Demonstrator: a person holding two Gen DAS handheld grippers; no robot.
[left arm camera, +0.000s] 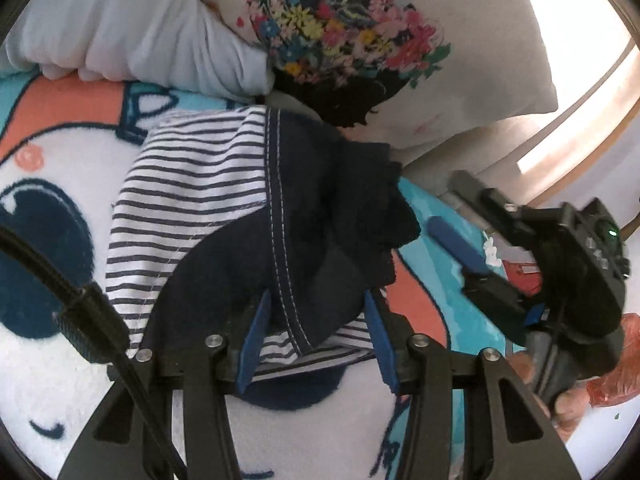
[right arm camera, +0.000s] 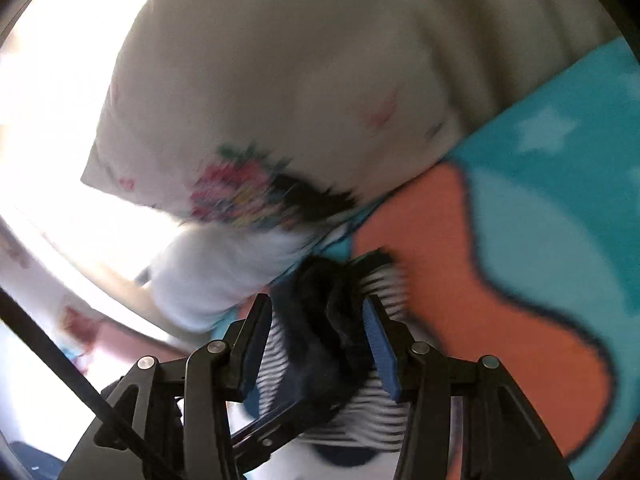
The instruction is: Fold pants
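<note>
The pants (left arm camera: 248, 216) are dark navy with white-and-navy striped panels, bunched in a folded heap on a printed blanket (left arm camera: 48, 160). In the left wrist view my left gripper (left arm camera: 316, 300) stands open, its blue pads either side of a navy fold with white stitching. My right gripper shows there at the right (left arm camera: 520, 256), beside the heap, its jaws open. In the blurred right wrist view the pants (right arm camera: 320, 344) lie between the open fingers of my right gripper (right arm camera: 318, 308), with the left gripper's black frame below them.
A floral-print pillow (left arm camera: 400, 40) and a plain pale pillow (left arm camera: 132, 28) lie just behind the pants. The blanket is teal, orange and white (right arm camera: 520, 260). A curved wooden bed edge (left arm camera: 592, 92) runs at the right.
</note>
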